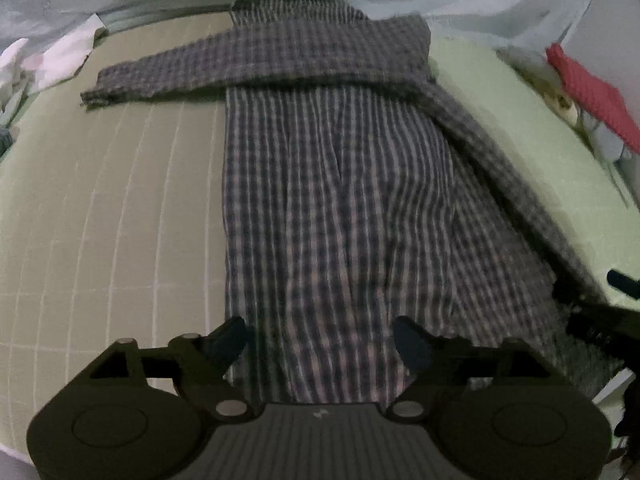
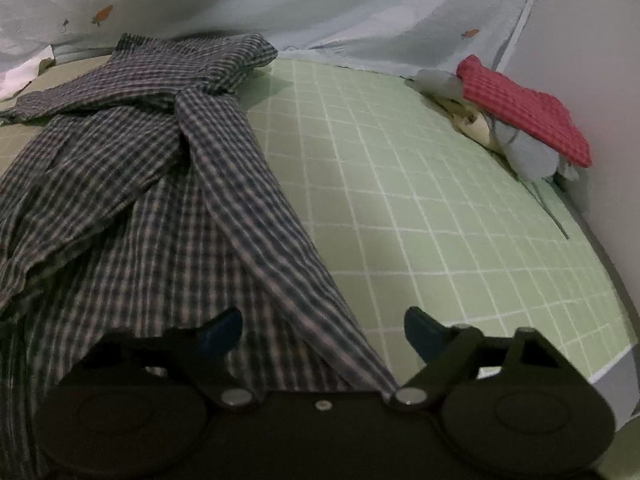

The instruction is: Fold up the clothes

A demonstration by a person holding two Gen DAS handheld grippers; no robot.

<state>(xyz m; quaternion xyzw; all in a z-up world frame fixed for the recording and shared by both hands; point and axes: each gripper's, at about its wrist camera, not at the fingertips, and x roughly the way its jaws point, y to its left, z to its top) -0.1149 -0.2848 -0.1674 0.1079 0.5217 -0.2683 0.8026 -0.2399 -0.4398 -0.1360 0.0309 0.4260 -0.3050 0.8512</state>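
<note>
A dark plaid shirt (image 1: 332, 184) lies lengthwise on a green gridded mat (image 1: 112, 208), its sides folded inward. One sleeve (image 1: 168, 72) stretches out to the left at the far end; the other sleeve (image 2: 256, 216) runs diagonally down the right side. My left gripper (image 1: 320, 340) is open over the shirt's near hem. My right gripper (image 2: 324, 336) is open over the near end of the diagonal sleeve, holding nothing. The shirt (image 2: 132, 184) fills the left half of the right wrist view. The right gripper also shows at the right edge of the left wrist view (image 1: 600, 316).
A red waffle-textured cloth (image 2: 524, 108) lies on a pile of pale items at the mat's far right, also in the left wrist view (image 1: 592, 96). White cloths (image 1: 44, 64) sit at the far left. A pale carrot-print sheet (image 2: 320, 8) hangs behind. The green mat (image 2: 440, 200) is bare right of the shirt.
</note>
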